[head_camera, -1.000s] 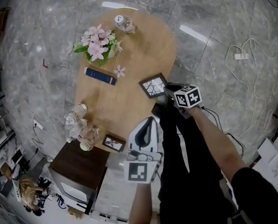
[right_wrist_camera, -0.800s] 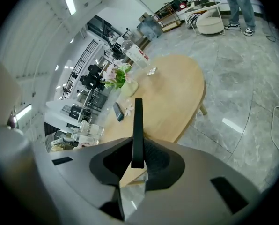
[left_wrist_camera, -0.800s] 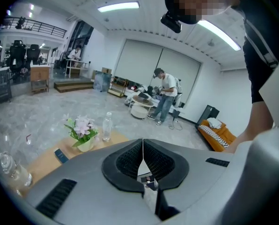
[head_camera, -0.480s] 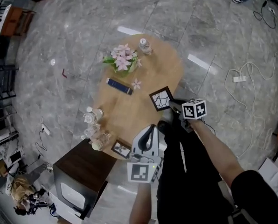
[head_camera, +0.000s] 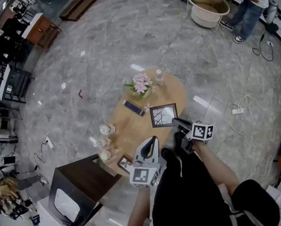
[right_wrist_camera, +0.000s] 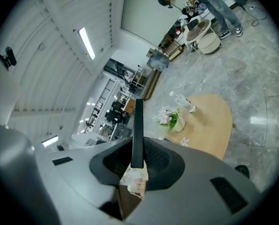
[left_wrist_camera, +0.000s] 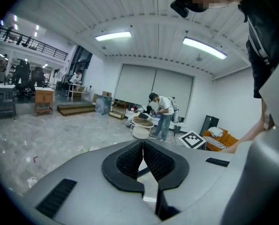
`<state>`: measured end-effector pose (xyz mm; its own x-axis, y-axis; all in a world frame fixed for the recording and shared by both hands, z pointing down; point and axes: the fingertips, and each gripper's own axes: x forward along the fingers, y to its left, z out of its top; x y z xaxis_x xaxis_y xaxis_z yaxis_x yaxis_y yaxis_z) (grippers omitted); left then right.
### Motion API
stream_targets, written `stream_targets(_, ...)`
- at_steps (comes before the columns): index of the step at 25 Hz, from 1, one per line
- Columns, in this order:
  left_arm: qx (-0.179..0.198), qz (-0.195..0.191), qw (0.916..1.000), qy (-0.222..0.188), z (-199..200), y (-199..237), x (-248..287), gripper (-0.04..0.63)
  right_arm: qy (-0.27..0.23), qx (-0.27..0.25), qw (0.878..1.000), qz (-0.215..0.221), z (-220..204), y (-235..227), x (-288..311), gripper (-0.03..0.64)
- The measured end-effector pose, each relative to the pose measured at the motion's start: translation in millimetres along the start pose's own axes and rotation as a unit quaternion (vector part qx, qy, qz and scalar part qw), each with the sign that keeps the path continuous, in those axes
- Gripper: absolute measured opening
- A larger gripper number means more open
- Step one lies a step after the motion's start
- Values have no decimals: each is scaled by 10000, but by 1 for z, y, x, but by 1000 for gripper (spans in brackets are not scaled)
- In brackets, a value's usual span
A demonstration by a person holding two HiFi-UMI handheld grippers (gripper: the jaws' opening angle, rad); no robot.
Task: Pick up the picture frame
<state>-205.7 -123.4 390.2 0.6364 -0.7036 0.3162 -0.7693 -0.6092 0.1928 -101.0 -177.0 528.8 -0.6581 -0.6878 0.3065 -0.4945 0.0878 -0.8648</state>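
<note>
1. The picture frame (head_camera: 163, 115) is held in the air by the right gripper (head_camera: 177, 122), which grips it at its lower right corner.
2. In the right gripper view the frame stands edge-on as a dark strip between the two pads. Both pads press on its faces, so the jaws are closed only as far as its thickness allows.
3. In the head view the frame faces the camera and overlaps the right edge of the oval wooden table (head_camera: 173, 93). The right gripper view shows the tabletop well below it.
4. The left gripper (head_camera: 149, 147) has its jaws closed together with nothing between them. It hovers at the near end of the table, well apart from the frame.
5. Pink flowers (head_camera: 141, 84) and a clear bottle (head_camera: 159, 76) stand at the far end of the table, and a blue book (head_camera: 133, 108) lies near the middle.
6. Clear jars (head_camera: 105, 130) cluster along the left edge, and a small second frame (head_camera: 125, 164) sits at the near edge, just beside the left gripper.
7. A dark cabinet (head_camera: 79, 182) stands just beside the near left edge.
8. The gripped corner is hidden by the jaws, and the picture in the frame shows only faint branching lines.
</note>
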Motion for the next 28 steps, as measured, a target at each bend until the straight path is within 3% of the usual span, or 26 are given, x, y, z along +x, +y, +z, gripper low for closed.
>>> stream_targets(7,171,102,9986,-491,36,7,-33,18,-928,351,9947,263,41,81,-42,72)
stream_targets(10,258,139,9969,-729,54,12,-41,18,-1302,372,9856,1015,63,129,-51,72)
stream_targets(13,369,146,9948,-939,78,10,-49,18,-1507,289,9794,1314,85,160,-71,72)
stream_targets(18,380,273,9917,-1200,112,12,-57,18,-1884,379,9686,1580,122,196,-107,72)
stream_targets(28,407,372,9864,-1546,134,38,-85,18,-2270,512,9517,2000,118,235,-126,72)
